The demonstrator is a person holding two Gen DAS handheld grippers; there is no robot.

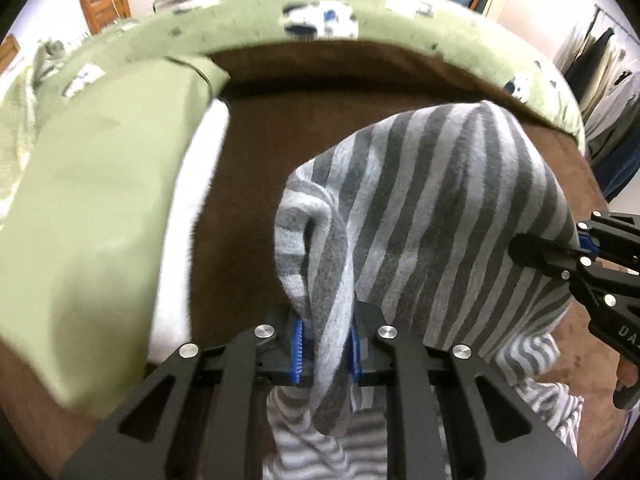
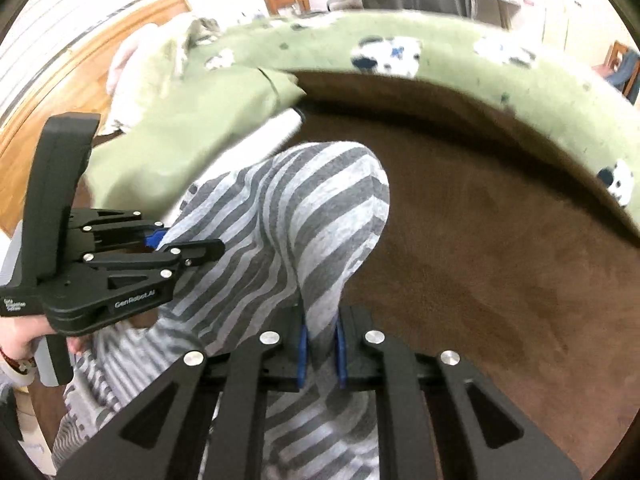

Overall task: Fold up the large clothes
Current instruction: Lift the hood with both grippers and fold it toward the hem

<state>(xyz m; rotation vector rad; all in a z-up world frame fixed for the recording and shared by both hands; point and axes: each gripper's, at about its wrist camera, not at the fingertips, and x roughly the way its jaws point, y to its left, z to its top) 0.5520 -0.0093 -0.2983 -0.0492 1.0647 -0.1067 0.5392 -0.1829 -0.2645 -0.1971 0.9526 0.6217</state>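
Note:
A grey and light-grey striped garment (image 1: 432,208) hangs lifted above a brown surface (image 1: 248,184). My left gripper (image 1: 326,346) is shut on a bunched fold of it, blue pads pressing the cloth from both sides. My right gripper (image 2: 320,346) is shut on another edge of the same striped garment (image 2: 288,216), which rises as a hump between the two grips. In the left wrist view the right gripper (image 1: 588,246) enters from the right, pinching the cloth. In the right wrist view the left gripper (image 2: 160,240) enters from the left, held by a hand (image 2: 24,340). The garment's lower part droops below both grippers.
A folded green cloth (image 1: 92,200) over something white lies at the left on the brown surface. A green blanket with panda prints (image 1: 320,20) runs along the far edge. Wooden chairs (image 1: 106,2) and hanging clothes (image 1: 600,80) stand beyond.

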